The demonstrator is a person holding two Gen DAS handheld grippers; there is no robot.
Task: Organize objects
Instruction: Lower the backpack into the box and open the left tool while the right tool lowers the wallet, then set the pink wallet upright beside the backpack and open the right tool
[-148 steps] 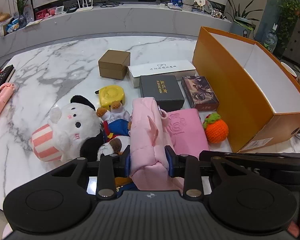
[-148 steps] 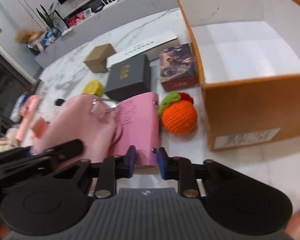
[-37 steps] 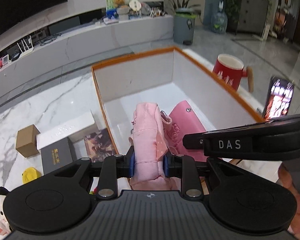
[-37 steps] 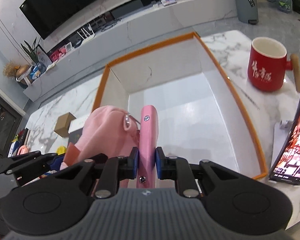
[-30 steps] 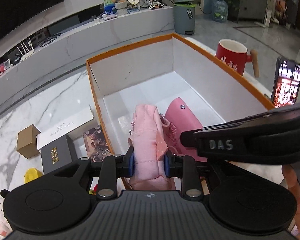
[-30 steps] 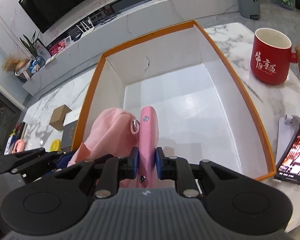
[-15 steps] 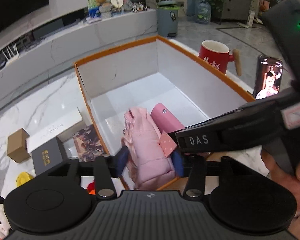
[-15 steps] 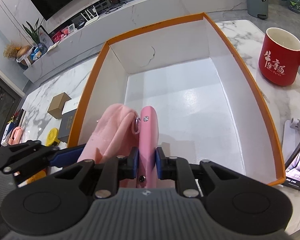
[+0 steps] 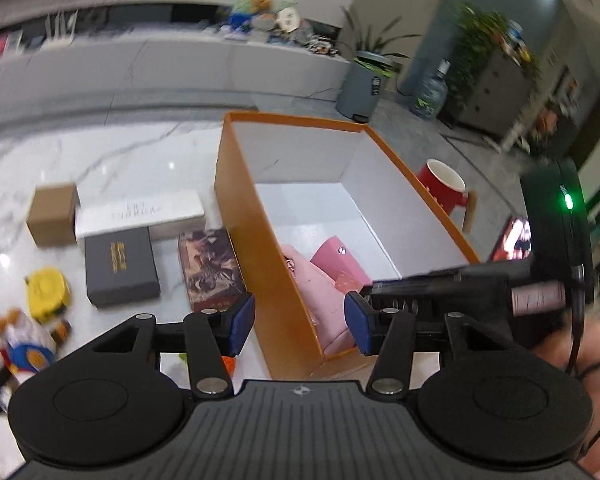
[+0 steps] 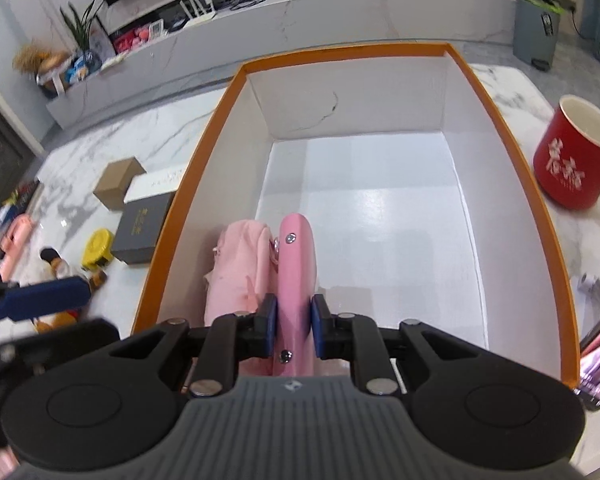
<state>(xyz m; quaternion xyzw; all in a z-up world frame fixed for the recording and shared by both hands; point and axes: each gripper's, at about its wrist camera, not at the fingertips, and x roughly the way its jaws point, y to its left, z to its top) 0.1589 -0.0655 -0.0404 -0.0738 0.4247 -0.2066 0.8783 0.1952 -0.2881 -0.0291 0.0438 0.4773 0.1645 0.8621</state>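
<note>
1. An orange box (image 10: 512,128) with white inner walls sits on a marble table (image 9: 112,160).
2. The right gripper (image 10: 294,328) is clamped on a stiff pink wallet (image 10: 296,264), held on edge inside the box near its front wall.
3. A soft pink pouch (image 10: 240,268) lies in the box, touching the wallet's left side.
4. The left gripper (image 9: 300,322) is spread wide and holds nothing (it hangs above the box's left wall).
5. A red mug (image 10: 572,160) stands outside the box, on its right.
</note>
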